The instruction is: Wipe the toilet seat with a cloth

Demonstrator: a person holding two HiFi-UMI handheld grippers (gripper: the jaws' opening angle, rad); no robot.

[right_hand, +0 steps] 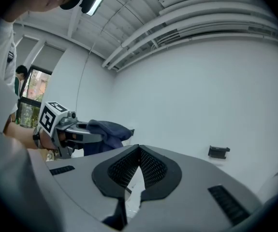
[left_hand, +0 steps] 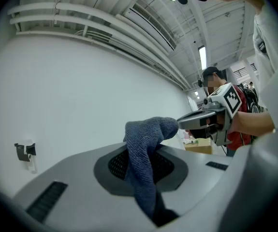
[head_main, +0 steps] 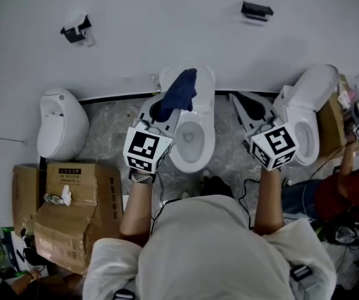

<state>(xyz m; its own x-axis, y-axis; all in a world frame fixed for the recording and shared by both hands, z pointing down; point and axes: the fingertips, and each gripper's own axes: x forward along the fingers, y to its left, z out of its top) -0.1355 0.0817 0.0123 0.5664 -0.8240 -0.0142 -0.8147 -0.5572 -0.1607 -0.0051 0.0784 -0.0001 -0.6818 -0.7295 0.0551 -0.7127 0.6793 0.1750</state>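
Dark blue terry cloth (head_main: 178, 94), clamped in the left gripper (head_main: 165, 116), is hanging above the white ceramic toilet (head_main: 209, 127), long axis running from the jaws toward the tank (head_main: 205, 83), while the right gripper (head_main: 245, 108), jaws together and empty, is hovering right of that toilet; wiping apparently first requires lowering the cloth onto the seat (head_main: 178, 158).

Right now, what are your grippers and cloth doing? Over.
Left gripper shut on blue cloth. Right gripper shut, empty. Nothing blocking toilet seat.

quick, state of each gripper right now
Left gripper: closed, holding the blue cloth.
Right gripper: closed, nothing between its jaws.
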